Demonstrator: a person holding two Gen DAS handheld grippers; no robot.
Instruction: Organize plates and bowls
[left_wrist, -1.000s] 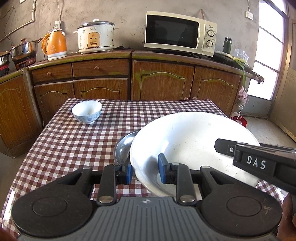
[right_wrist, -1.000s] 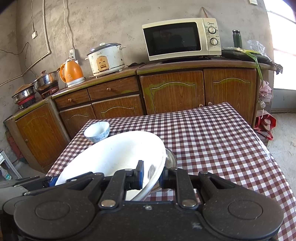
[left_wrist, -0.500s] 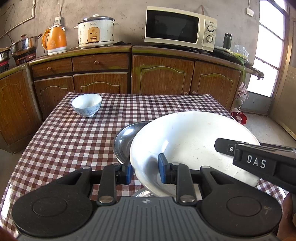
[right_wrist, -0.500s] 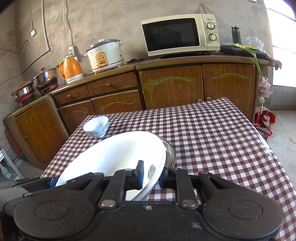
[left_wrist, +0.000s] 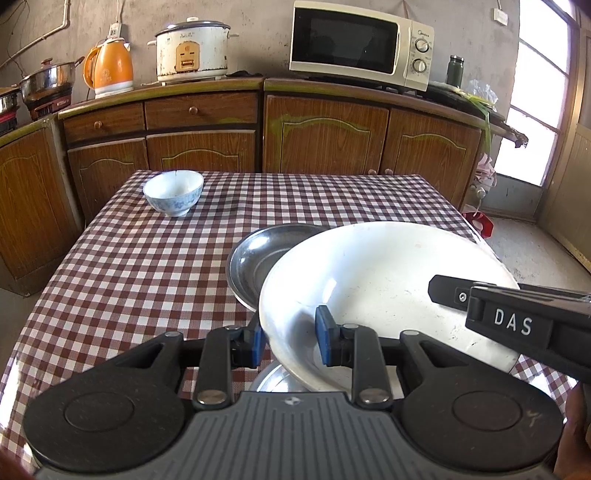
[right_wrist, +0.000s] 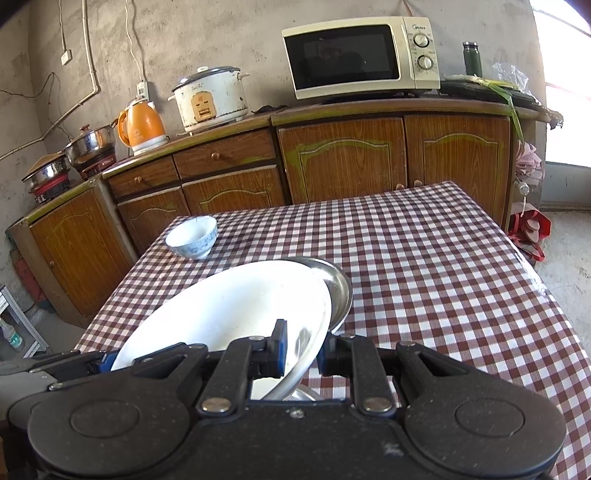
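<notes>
A large white plate (left_wrist: 388, 288) is held in the air above a steel plate (left_wrist: 266, 254) on the checked table. My left gripper (left_wrist: 290, 339) is shut on the white plate's left rim. My right gripper (right_wrist: 301, 349) is shut on its right rim; the plate (right_wrist: 229, 310) fills the lower left of the right wrist view, with the steel plate (right_wrist: 340, 291) showing behind it. The right gripper's finger (left_wrist: 517, 317) crosses the plate in the left wrist view. A small blue-and-white bowl (left_wrist: 173, 194) stands at the table's far left; it also shows in the right wrist view (right_wrist: 192, 236).
The checked tablecloth (left_wrist: 129, 266) covers the table, whose right edge (right_wrist: 546, 295) drops to the floor. Wooden cabinets (left_wrist: 325, 136) behind carry a microwave (left_wrist: 358, 46), rice cooker (left_wrist: 192, 48), orange kettle (left_wrist: 109, 70) and pots (left_wrist: 44, 85).
Both grippers have lifted the white plate higher and drawn it back a little; more of the steel plate beneath now shows. The bowl has not moved.
</notes>
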